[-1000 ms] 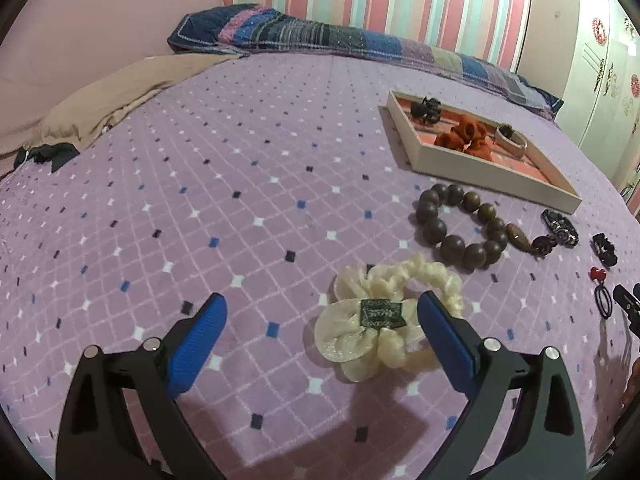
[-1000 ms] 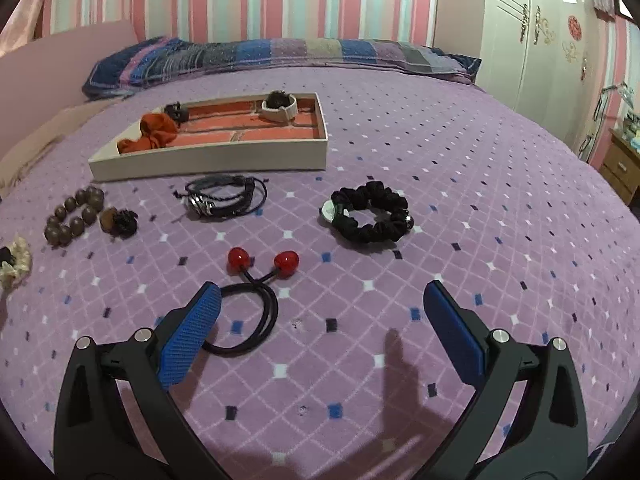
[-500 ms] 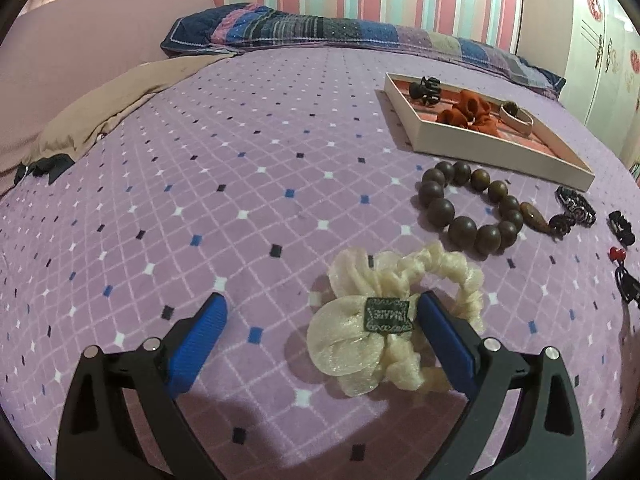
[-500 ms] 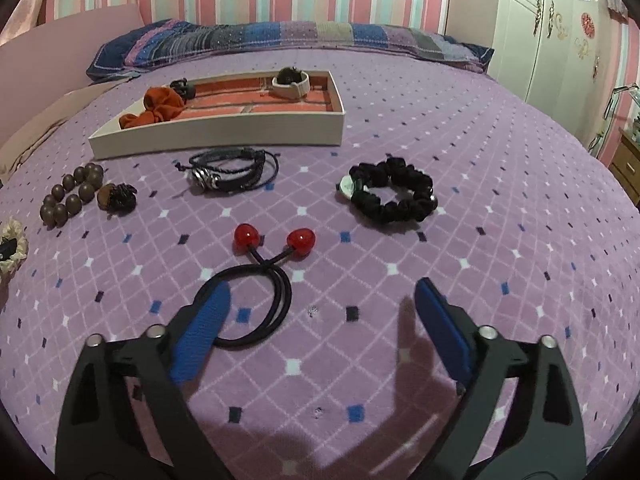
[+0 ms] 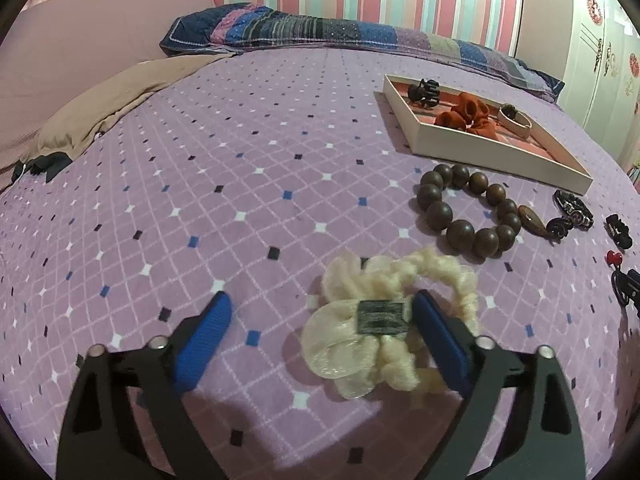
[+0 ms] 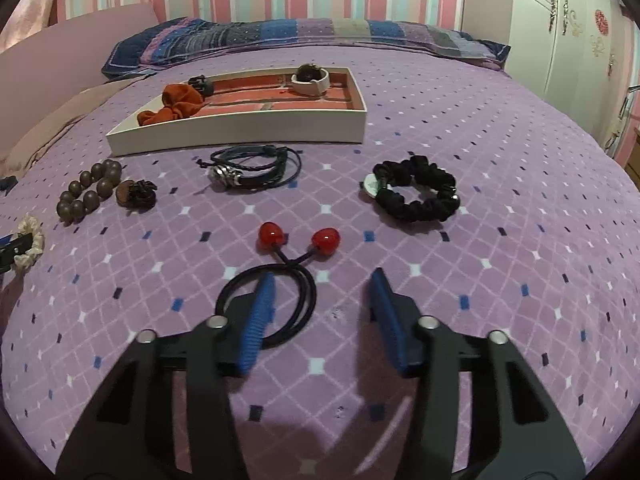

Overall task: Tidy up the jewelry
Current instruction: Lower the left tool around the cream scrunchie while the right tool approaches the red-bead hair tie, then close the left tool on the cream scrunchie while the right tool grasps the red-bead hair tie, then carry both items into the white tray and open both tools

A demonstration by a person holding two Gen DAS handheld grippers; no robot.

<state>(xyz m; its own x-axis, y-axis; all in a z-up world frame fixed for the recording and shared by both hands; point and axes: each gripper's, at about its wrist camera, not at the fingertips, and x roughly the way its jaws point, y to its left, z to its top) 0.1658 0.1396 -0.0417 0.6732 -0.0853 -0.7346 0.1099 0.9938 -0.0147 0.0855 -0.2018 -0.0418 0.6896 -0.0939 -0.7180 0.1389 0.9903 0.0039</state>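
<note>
My left gripper (image 5: 322,320) is open low over the purple bedspread, its right finger against a cream scrunchie (image 5: 372,332) that lies partly between the fingers. My right gripper (image 6: 322,300) is open but narrowed over a black hair tie with two red hearts (image 6: 298,240); its left finger lies across the tie's loop. A white tray (image 6: 240,126) at the back holds an orange scrunchie (image 6: 176,106), a dark claw clip (image 6: 202,85) and a pale band (image 6: 310,77).
On the bedspread lie a brown bead bracelet (image 5: 466,210), a black cord bracelet (image 6: 250,166) and a black scrunchie (image 6: 416,188). A striped pillow (image 5: 320,32) and beige cloth (image 5: 104,108) lie at the head. White wardrobe doors (image 6: 580,32) stand at the right.
My right gripper moved forward over the hair tie and its fingers narrowed. My left gripper came closer to the cream scrunchie, with its right finger now against it.
</note>
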